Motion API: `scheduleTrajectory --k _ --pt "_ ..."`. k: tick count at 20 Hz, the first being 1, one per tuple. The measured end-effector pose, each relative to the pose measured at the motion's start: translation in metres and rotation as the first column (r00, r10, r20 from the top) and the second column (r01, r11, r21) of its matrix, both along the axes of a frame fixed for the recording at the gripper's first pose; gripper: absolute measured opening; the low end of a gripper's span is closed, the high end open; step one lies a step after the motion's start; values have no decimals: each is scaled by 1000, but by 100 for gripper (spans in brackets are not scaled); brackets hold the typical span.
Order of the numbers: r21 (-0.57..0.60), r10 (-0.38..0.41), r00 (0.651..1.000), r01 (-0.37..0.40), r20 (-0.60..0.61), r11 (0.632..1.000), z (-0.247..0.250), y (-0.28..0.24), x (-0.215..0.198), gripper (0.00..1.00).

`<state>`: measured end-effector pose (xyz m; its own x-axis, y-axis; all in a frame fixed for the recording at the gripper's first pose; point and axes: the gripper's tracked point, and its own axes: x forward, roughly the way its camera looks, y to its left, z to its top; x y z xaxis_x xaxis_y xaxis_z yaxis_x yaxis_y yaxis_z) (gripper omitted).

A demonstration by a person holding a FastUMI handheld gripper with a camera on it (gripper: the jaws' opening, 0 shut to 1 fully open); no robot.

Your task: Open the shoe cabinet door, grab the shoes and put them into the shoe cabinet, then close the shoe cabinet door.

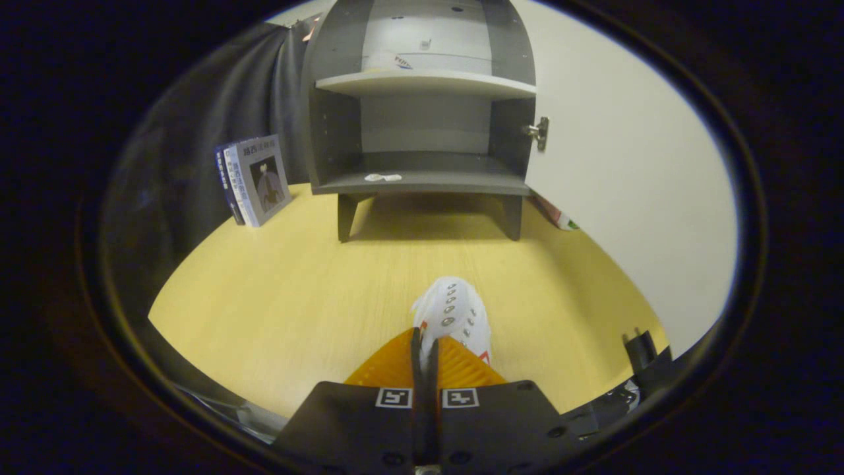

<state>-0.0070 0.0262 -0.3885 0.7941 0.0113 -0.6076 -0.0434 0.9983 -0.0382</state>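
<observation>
A grey shoe cabinet stands on short legs at the far side of the yellow table. Its white door is swung wide open to the right, hinge showing at the cabinet's right wall. Inside are an upper shelf and a lower shelf with a small white scrap on it. My gripper is shut on the rear edge of a white shoe with metal eyelets. The shoe's toe points ahead toward the cabinet, well short of it.
Two books lean upright left of the cabinet, against the dark cloth wall. A red and green object peeks out low behind the open door. A dark clip-like part sits near the table's right front edge.
</observation>
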Motion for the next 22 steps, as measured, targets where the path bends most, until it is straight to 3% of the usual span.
scheduleTrajectory --k 6,12,17,22 --pt "-48 -34 992 40 117 998 110 -4 13 2" --pt "-72 -44 958 67 282 995 228 -7 56 2" --pt "-91 8 940 24 340 996 283 -3 123 2" --pt "-122 67 923 -22 378 992 313 -11 215 2"
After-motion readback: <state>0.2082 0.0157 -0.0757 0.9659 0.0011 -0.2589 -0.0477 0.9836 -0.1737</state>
